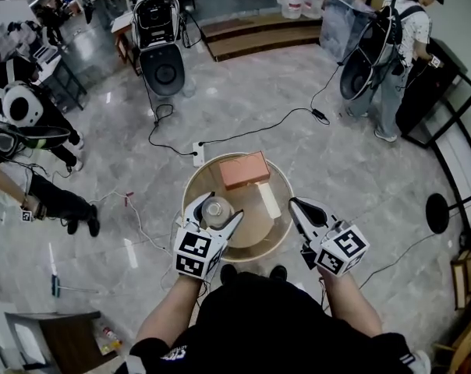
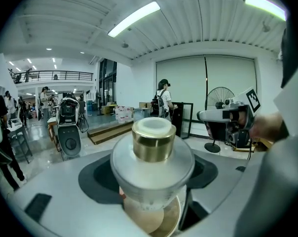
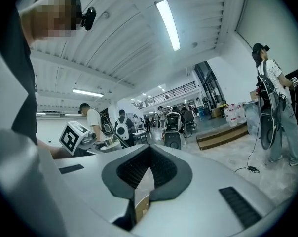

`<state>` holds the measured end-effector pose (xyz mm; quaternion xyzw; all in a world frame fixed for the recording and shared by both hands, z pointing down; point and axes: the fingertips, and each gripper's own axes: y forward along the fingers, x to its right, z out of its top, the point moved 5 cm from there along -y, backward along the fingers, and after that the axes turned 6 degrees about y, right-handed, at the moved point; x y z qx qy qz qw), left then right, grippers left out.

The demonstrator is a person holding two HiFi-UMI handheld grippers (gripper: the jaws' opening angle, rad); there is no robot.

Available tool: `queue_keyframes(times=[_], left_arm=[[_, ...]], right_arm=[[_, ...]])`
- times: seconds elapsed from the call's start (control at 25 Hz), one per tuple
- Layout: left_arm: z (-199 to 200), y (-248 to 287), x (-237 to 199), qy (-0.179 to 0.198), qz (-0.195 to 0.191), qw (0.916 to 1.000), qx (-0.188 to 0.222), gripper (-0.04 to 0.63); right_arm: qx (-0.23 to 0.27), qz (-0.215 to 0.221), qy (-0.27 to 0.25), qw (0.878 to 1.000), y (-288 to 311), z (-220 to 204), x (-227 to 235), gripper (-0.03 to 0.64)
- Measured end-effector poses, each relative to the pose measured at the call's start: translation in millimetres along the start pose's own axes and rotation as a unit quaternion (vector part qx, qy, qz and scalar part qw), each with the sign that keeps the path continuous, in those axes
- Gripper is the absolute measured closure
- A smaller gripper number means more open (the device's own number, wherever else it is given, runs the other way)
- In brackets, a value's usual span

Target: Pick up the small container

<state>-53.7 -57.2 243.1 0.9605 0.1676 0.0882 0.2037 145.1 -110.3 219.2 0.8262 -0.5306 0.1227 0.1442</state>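
The small container (image 1: 216, 206) is a frosted jar with a gold collar and a white cap. It sits between the jaws of my left gripper (image 1: 218, 209), which is shut on its wide body and holds it over the left side of the round wooden table (image 1: 281, 226). In the left gripper view the container (image 2: 153, 152) fills the middle and points up and away. My right gripper (image 1: 293, 203) hangs over the table's right edge, shut with nothing in it; in the right gripper view its pads (image 3: 161, 169) nearly meet.
A brown box (image 1: 245, 170) and a pale flat strip (image 1: 268, 201) lie on the table's far half. Cables and a power strip (image 1: 198, 154) run over the marble floor beyond. A robot on a stand (image 1: 159, 41) is far left, and a person (image 1: 399, 49) is at the far right.
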Motion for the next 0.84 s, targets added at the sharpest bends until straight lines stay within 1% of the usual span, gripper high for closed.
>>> queue_keyframes(times=[0.12, 0.24, 0.48, 0.68, 0.84], left_arm=[[10, 5, -3, 0.002, 0.003, 1.0, 0.005, 0.25], [15, 5, -10, -0.005, 0.007, 0.9999, 0.013, 0.25], [16, 5, -8, -0.008, 0.002, 0.9999, 0.015, 0.25], [10, 4, -7, -0.012, 0.002, 0.9998, 0.013, 0.25], [12, 4, -4, -0.011, 0.004, 0.9999, 0.013, 0.25]], right_arm=[[0.0, 0.001, -0.003, 1.0, 1, 8, 0, 0.605], [-0.007, 0.004, -0.009, 1.0, 8, 9, -3, 0.606], [-0.008, 0.003, -0.005, 1.0, 9, 5, -4, 0.606], [-0.019, 0.012, -0.019, 1.0, 13, -3, -10, 0.606], [-0.017, 0.015, -0.024, 0.999, 12, -2, -10, 0.606]])
